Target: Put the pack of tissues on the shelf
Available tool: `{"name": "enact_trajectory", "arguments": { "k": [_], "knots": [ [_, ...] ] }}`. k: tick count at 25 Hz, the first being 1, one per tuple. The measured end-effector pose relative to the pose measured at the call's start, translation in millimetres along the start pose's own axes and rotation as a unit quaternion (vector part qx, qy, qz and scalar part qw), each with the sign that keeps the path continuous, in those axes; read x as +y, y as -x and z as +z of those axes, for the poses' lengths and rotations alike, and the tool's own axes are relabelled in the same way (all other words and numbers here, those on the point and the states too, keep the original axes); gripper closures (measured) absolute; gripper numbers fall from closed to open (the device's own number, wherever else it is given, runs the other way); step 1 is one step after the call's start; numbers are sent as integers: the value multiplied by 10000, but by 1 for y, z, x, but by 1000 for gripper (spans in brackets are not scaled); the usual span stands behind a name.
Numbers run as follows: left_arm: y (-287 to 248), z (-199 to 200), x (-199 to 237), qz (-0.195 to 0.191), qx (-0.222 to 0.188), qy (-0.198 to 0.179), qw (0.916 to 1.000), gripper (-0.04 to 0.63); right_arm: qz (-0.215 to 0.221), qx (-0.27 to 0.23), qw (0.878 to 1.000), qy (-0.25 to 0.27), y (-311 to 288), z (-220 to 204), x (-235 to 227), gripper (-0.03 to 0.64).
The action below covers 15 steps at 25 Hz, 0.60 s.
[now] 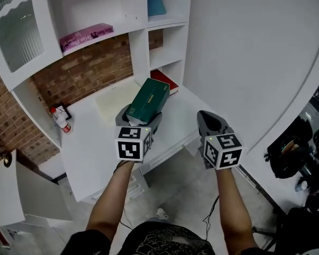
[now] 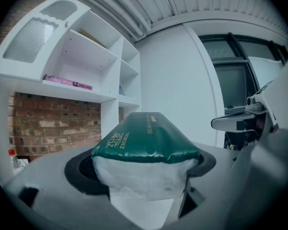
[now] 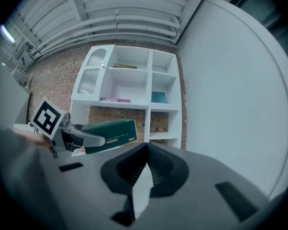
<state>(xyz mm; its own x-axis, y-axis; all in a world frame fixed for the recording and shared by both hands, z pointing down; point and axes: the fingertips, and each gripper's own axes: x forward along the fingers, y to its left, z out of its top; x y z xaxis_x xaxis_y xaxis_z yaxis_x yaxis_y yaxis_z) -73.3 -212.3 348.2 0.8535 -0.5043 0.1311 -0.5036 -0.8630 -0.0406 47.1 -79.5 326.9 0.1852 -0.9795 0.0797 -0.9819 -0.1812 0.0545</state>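
Observation:
A dark green pack of tissues (image 1: 147, 100) with a white end is clamped in my left gripper (image 1: 140, 119), held above the white desk (image 1: 90, 147). In the left gripper view the pack (image 2: 145, 143) fills the space between the jaws and points toward the white shelf unit (image 2: 81, 66). My right gripper (image 1: 209, 122) hovers to the right with its jaws closed together and nothing in them. The right gripper view shows the pack (image 3: 108, 134) and the left gripper (image 3: 84, 139) at its left, in front of the shelf unit (image 3: 129, 92).
A pink box (image 1: 86, 36) lies on a middle shelf, a blue book (image 1: 156, 1) stands in an upper right compartment, a red book (image 1: 165, 81) lies in the lowest right one. A small red-capped bottle (image 1: 59, 120) stands at the desk's left. A curved white wall (image 1: 255, 62) is right.

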Motion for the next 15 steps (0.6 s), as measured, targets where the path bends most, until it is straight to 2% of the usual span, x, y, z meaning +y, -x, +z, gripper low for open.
{"name": "enact_trajectory", "arguments": {
  "k": [15],
  "knots": [
    [-66, -1, 49, -122, -14, 153, 9998, 137, 52, 211, 9997, 150, -88, 0, -10, 612]
  ]
}}
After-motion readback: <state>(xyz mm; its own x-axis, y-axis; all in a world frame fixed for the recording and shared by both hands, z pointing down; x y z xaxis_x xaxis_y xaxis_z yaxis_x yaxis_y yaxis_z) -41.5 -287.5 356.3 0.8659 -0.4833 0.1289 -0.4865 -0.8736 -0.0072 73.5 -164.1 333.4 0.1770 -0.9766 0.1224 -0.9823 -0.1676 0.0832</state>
